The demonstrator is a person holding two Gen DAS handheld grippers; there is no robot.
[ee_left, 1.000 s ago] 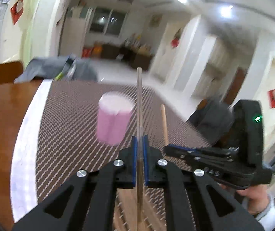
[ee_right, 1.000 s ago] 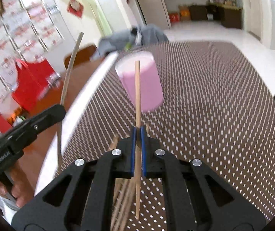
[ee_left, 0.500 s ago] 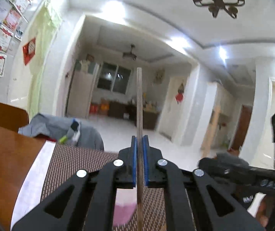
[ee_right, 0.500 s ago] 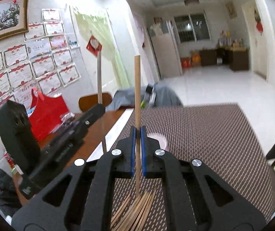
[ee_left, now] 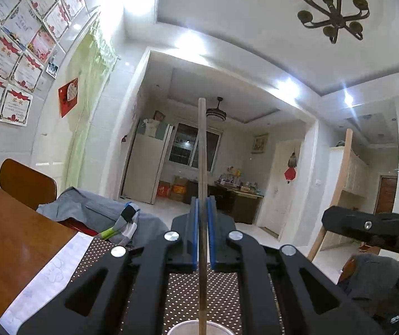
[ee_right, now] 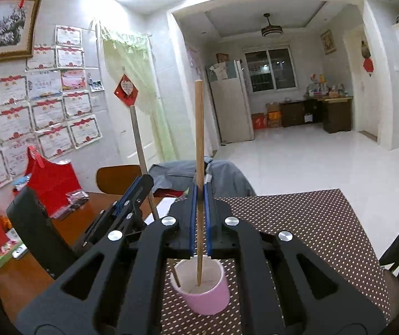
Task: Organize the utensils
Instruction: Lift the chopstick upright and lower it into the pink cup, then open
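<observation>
In the left wrist view my left gripper (ee_left: 202, 203) is shut on a dark chopstick (ee_left: 202, 145) that stands upright. Its lower end drops into the pink cup (ee_left: 182, 330) at the bottom edge. My right gripper (ee_right: 200, 192) is shut on a light wooden chopstick (ee_right: 198, 128), also upright, with its tip inside the pink cup (ee_right: 207, 300). The left gripper (ee_right: 145, 181) shows at the left of the right wrist view, and its dark chopstick (ee_right: 139, 150) reaches the cup's left rim. At the right of the left wrist view the right gripper (ee_left: 328, 219) carries the light chopstick (ee_left: 341, 173).
The cup stands on a brown dotted placemat (ee_right: 305, 217) over a wooden table (ee_left: 9, 240). A grey jacket (ee_left: 87, 212) hangs on a chair at the far edge. A red bag (ee_right: 51, 176) and small packets lie at the table's left.
Both grippers have risen and tipped up from facing the table to near level. The pink cup has passed from in front of them to just beneath, and both chopsticks' lower ends now hang in it.
</observation>
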